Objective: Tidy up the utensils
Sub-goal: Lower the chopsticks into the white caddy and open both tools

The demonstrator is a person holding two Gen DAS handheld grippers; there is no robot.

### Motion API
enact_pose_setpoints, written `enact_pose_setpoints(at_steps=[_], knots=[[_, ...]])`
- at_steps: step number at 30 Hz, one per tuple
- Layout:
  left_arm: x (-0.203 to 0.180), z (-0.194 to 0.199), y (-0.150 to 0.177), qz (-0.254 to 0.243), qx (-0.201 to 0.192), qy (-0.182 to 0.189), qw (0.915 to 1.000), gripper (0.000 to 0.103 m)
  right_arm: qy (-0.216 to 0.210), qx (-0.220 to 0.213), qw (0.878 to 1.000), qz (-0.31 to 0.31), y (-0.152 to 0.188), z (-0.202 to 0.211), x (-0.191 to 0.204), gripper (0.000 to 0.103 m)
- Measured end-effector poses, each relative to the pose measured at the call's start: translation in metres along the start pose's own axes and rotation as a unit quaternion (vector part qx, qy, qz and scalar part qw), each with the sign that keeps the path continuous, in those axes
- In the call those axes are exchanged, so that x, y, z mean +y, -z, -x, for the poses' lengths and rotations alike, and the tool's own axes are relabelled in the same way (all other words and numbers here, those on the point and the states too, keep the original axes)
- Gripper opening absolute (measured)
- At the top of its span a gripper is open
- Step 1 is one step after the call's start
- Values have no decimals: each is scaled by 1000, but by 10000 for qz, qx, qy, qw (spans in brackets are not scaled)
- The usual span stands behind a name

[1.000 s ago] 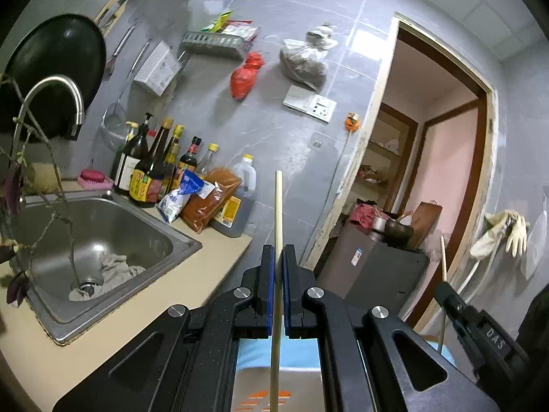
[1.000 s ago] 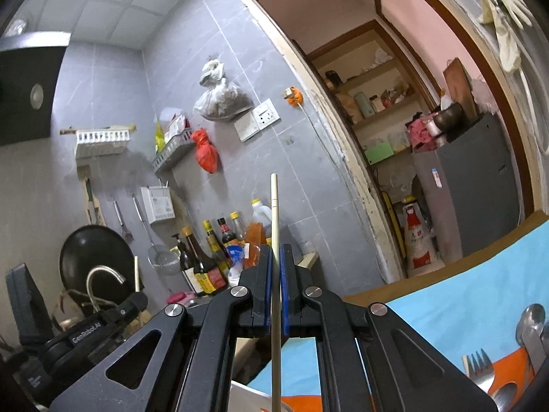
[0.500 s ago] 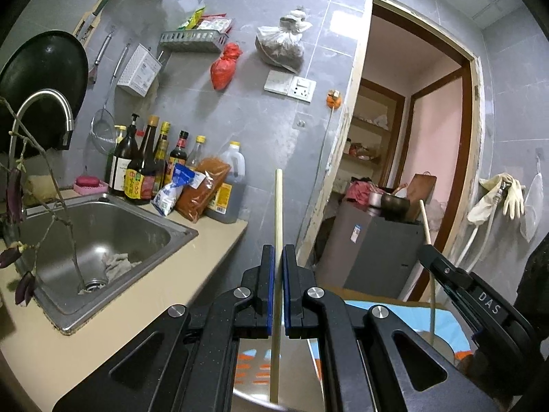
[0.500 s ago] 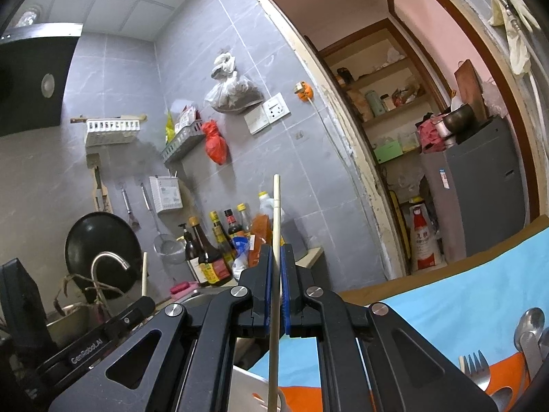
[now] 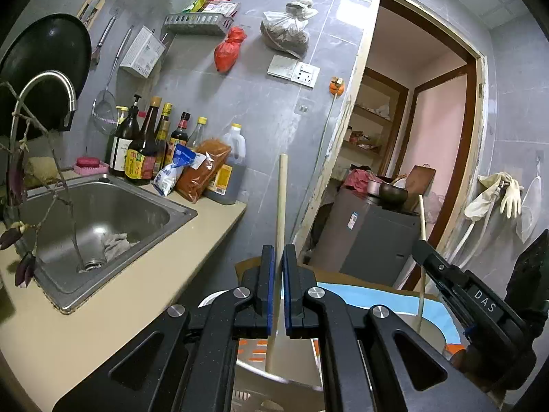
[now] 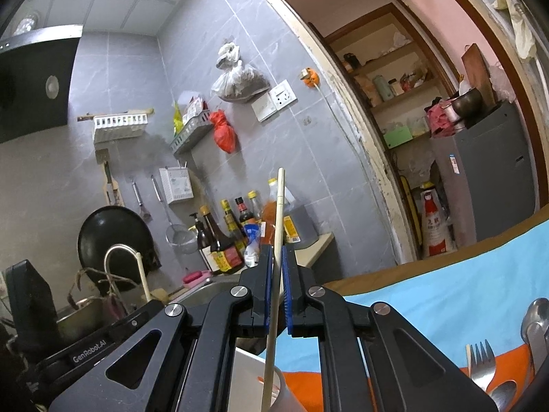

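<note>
Left hand-held gripper (image 5: pixel 278 286) pinching upright chopstick (image 5: pixel 280 213), lower end over white holder (image 5: pixel 291 353), right hand-held gripper (image 6: pixel 278 288) pinching second chopstick (image 6: pixel 278 219), slightly tilted, fork (image 6: pixel 482 360) on orange mat far right, sink (image 5: pixel 103 213) left.

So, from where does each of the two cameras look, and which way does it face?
Left wrist: sits on the left claw, faces the sink, bottles and doorway; own fingers grip a chopstick upright, and the right claw shows at right.
Right wrist: sits on the right claw, faces the same tiled wall; own fingers hold a second chopstick, the left claw at lower left, a fork at right.
Shared: red bag, black pan, grey fridge.
</note>
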State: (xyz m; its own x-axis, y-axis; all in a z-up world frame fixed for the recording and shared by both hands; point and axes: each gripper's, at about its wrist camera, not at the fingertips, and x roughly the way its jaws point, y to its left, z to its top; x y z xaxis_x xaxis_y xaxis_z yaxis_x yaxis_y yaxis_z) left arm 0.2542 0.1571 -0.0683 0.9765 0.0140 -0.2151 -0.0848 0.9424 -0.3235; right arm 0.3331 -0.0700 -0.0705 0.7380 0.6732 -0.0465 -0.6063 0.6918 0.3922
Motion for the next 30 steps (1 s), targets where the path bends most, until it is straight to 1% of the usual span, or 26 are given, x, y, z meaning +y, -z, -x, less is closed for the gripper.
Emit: enact_pose_setpoints(at_steps=[2, 4, 5, 6, 8, 11, 13, 14, 15, 17, 19, 20, 21, 22, 23, 24, 25, 26, 27, 30], knots=[[0, 2, -1, 21, 35, 22, 10000, 4, -16, 59, 10000, 62, 0, 1, 2, 5], [0, 5, -3, 37, 71, 61, 9999, 7, -36, 116, 9999, 83, 0, 3, 4, 5], [-1, 6, -4, 48, 87, 74, 9999, 14, -43, 169, 9998, 98, -1, 4, 4, 5], [-1, 7, -5, 70, 111, 111, 9999, 23, -40, 209, 9997, 112, -1, 5, 5, 5], [-1, 10, -8, 145, 158, 179, 9996, 30, -27, 315, 9994, 144, -3, 8, 5, 5], [-6, 14, -15, 107, 244, 194, 9995, 30, 2, 424, 9990, 166, -9, 15, 6, 7], [-13, 17, -21, 64, 306, 187, 9993, 34, 40, 500, 9986, 177, -14, 21, 7, 11], [-16, 18, -23, 56, 318, 193, 9993, 39, 71, 516, 9985, 181, -16, 24, 7, 18], [-20, 19, -25, 47, 329, 190, 9993, 41, 88, 515, 9985, 171, -20, 28, 6, 23], [-29, 23, -30, 55, 375, 192, 9991, 43, 159, 520, 9984, 151, -28, 38, 4, 23], [-39, 25, -34, 27, 406, 182, 9990, 49, 235, 522, 9982, 151, -36, 46, 2, 26], [-45, 27, -36, 1, 407, 185, 9990, 56, 297, 503, 9982, 160, -43, 53, 0, 30], [-52, 29, -38, -25, 392, 190, 9990, 63, 341, 478, 9981, 167, -47, 59, -1, 39], [-61, 31, -40, -55, 366, 212, 9991, 66, 397, 445, 9981, 174, -52, 65, -3, 44], [-70, 33, -42, -93, 347, 247, 9990, 72, 470, 398, 9979, 181, -59, 74, -6, 52], [-78, 34, -43, -133, 333, 265, 9990, 79, 523, 372, 9978, 192, -63, 80, -8, 54], [-86, 35, -44, -168, 318, 269, 9990, 82, 594, 352, 9974, 218, -69, 87, -11, 56], [-94, 36, -45, -209, 298, 259, 9990, 87, 663, 332, 9969, 253, -75, 95, -14, 62], [-103, 36, -46, -260, 273, 252, 9990, 89, 722, 314, 9965, 282, -79, 101, -16, 71], [-131, 39, -45, -449, 174, 305, 9984, 95, 896, 275, 9947, 421, -93, 124, -25, 79]])
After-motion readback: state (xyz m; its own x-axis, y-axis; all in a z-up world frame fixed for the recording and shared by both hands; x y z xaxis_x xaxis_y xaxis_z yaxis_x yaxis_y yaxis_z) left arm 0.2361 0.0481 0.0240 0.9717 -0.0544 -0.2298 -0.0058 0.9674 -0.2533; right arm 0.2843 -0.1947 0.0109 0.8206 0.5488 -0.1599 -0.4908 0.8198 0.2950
